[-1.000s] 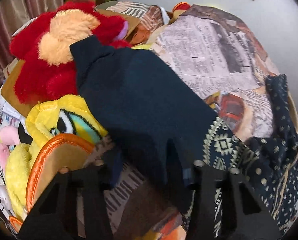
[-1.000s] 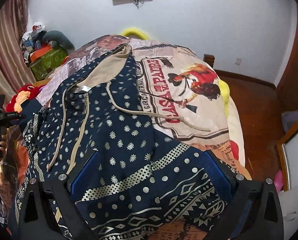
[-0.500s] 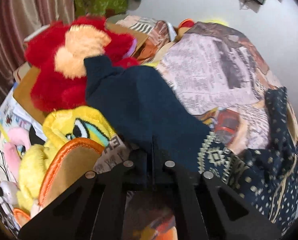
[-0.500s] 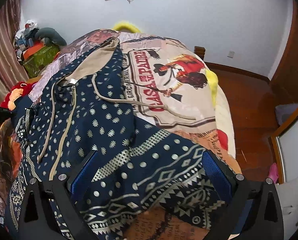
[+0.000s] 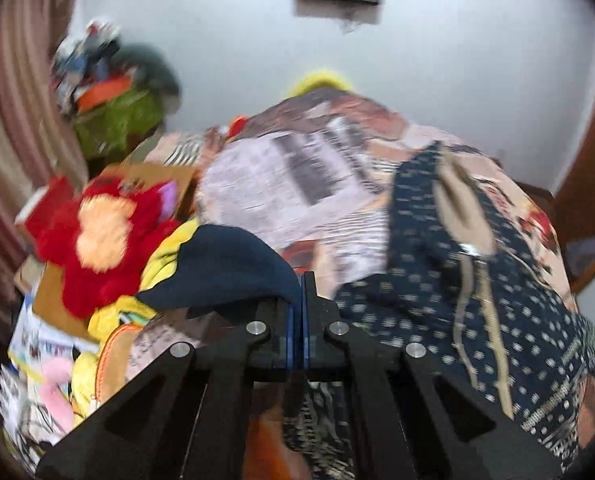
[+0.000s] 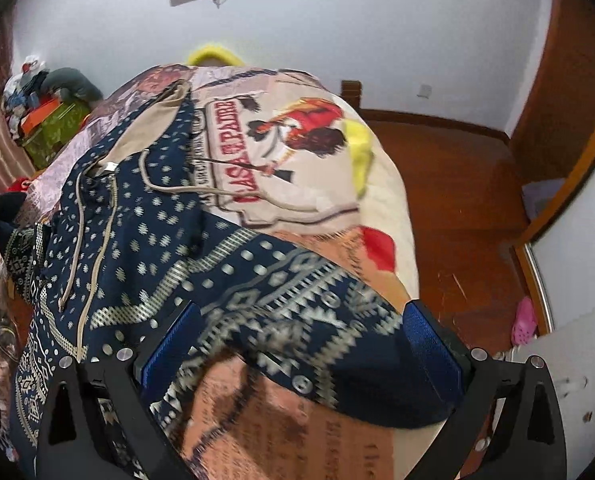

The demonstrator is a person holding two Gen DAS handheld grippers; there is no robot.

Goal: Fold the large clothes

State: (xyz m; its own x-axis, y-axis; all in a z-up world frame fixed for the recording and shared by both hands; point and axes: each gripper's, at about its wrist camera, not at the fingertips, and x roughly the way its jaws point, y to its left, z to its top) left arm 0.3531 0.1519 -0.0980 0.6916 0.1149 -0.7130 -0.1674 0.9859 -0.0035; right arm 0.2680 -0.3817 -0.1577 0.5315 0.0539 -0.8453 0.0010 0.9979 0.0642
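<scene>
The navy patterned hoodie (image 6: 145, 240) lies spread on the bed (image 6: 321, 184), filling the centre and left of my right view. My left gripper (image 5: 301, 300) is clamped on its plain navy sleeve (image 5: 225, 268), presumably to fold it inward. My right gripper (image 6: 297, 344) straddles the hem, jaws wide apart, gripping nothing.

Soft, even indoor light, no harsh shadows or glare. Left wrist view is badly motion-smeared all over; right wrist view is sharper, blurring only near the bottom. Heavy fisheye bending with dark vignetted corners.
</scene>
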